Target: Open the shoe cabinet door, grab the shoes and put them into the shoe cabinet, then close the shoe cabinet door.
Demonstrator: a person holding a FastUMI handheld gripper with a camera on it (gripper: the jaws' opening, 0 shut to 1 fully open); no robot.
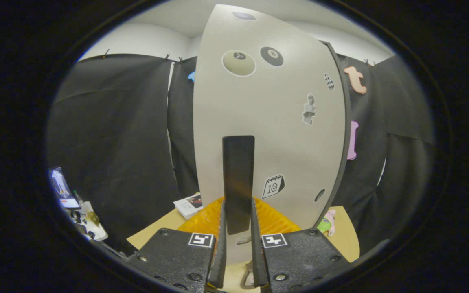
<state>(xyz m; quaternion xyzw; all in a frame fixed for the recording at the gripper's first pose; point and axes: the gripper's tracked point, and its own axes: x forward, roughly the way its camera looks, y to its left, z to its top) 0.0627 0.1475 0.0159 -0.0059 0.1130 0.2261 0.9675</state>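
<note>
White door's (267, 118) handle (238, 179) between gripper (237, 232) fingers.

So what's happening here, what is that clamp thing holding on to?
A person's hand-held gripper has its two fingers closed on the tall black handle of a light grey, sticker-covered shoe cabinet door. Both fingers press the handle's sides. An orange ribbed mat lies on the tan table below. Whether the door is being opened or closed is unclear.

My camera is riding on my tongs (237, 244), looking forward along the two fingers (220, 252) and facing the cabinet door (267, 122) from very close, with the bench (348, 232) lying low beneath and the booth's black cloth wall (112, 134) behind.
</note>
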